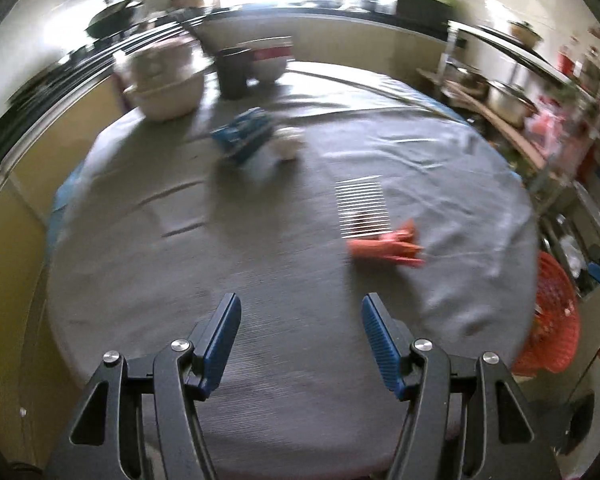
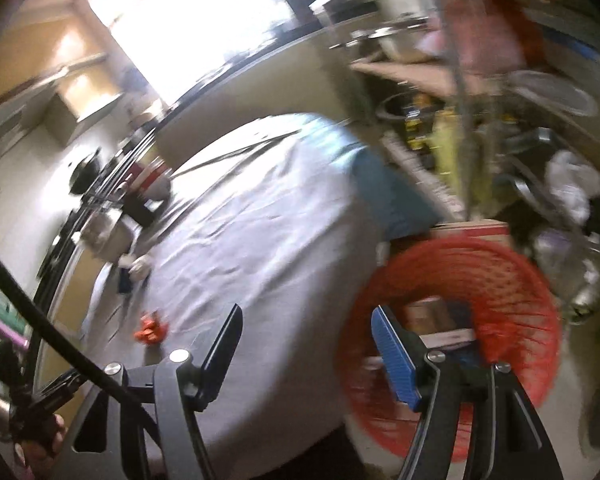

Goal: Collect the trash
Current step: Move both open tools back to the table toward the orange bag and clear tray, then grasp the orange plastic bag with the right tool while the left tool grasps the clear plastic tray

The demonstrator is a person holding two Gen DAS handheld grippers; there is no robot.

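Both pairs of fingers stand apart with nothing between them. On the left gripper [image 1: 300, 340] the blue-padded fingers [image 1: 220, 344] hang spread over the grey tablecloth [image 1: 160, 264] of the round table, aimed down at bare cloth near its front edge. On the right gripper [image 2: 312, 356] the jaws are just as wide and empty, held beside the table's rim with the red mesh basket [image 2: 512, 280] just past the right finger; some boxes or wrappers already seem to lie in its bottom.

Trash left on the table: a crumpled red wrapper [image 1: 386, 246] ahead and right of the left gripper, touching or just beside a white comb-like strip [image 1: 362, 208], and farther back a blue packet [image 1: 244, 136] next to a small white lump [image 1: 288, 142], which blur keeps me from naming. A pale lidded pot [image 1: 164, 84], a dark cup [image 1: 232, 72] and a bowl [image 1: 268, 60] stand at the far side; those are likely not trash.

Risks from here: both views are smeared, so a hasty reach could land the pads beside the flimsy wrapper and only push it along, or pinch the loose, wrinkled cloth with it and drag the table setting. The comb lies so close to the wrapper that a wide grab may take both. A careless drop could also miss the basket, which sits low beside the table.
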